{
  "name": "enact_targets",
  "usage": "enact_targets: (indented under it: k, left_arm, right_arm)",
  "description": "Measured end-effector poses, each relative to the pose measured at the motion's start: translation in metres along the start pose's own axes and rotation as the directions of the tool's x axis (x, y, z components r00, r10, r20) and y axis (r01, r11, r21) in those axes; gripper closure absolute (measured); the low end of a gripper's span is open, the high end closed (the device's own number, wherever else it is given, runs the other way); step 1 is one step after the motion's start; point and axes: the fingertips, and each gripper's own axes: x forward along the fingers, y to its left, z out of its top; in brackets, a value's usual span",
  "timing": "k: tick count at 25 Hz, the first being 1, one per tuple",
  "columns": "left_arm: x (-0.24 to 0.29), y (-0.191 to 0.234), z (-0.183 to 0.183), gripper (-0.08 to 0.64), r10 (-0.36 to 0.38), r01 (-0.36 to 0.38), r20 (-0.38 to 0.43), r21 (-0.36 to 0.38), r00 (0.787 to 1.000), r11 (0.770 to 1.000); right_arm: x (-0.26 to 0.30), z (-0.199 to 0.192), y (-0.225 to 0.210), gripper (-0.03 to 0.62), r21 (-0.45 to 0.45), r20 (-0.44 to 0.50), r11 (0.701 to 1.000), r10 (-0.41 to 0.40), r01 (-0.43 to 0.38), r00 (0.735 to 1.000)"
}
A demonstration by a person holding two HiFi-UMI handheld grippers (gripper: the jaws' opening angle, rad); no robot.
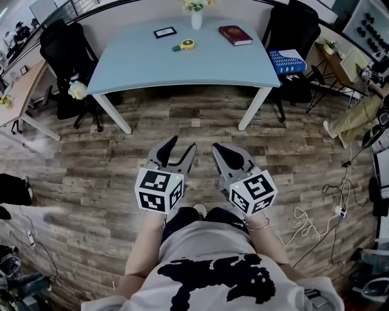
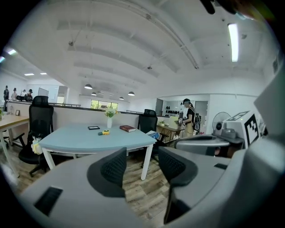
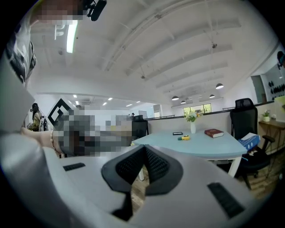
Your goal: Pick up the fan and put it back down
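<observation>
On far table (image 1: 140, 67), yellow fan (image 1: 185, 44), well beyond both; left gripper (image 1: 182, 144) parted, empty; right gripper (image 1: 217, 148) closed.

Left gripper (image 2: 142, 151), jaws apart, before table (image 2: 75, 137)

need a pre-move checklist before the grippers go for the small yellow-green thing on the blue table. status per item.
1. Left gripper jaws apart, nothing between them: ok.
2. Right gripper jaws together, empty; it would need opening to grasp: not ok.
3. Small yellow and green object, likely the fan, in view on the light blue table: ok.
4. Room around it: black rectangular frame, white flower vase and dark red book all stand apart from it: ok.
5. Reach: both grippers hang over the wooden plank floor, well short of the table: not ok.
6. Where to grip it: too small to make out: cannot tell.
</observation>
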Motion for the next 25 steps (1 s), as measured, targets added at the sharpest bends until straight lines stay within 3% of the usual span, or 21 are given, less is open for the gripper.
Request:
enact_targets:
  k: [4, 11, 15, 25]
  left_arm:
    - [0.003, 0.001, -0.003, 0.28, 0.032, -0.032, -0.006, -0.006, 0.999, 0.999]
    - [0.008, 0.004, -0.008, 0.261, 0.072, -0.072, -0.021, -0.005, 0.997, 0.997]
    - [0.019, 0.012, -0.016, 0.253, 0.049, -0.051, -0.045, -0.024, 0.998, 0.998]
    - [0.076, 0.082, 0.006, 0.253, 0.028, -0.029, -0.041, -0.024, 0.999, 0.999]
  right_arm:
    - [-0.001, -0.006, -0.003, 0.588, 0.015, -0.006, 1.0, 0.01, -0.01, 1.0]
    - [0.008, -0.016, -0.011, 0.588, 0.057, -0.024, 0.998, 0.02, -0.019, 0.999]
    - [0.023, -0.019, -0.018, 0.588, 0.062, -0.028, 0.998, 0.005, -0.003, 1.0]
    - [0.085, -0.015, -0.051, 0.588, 0.032, -0.063, 0.999, -0.029, 0.031, 0.998]
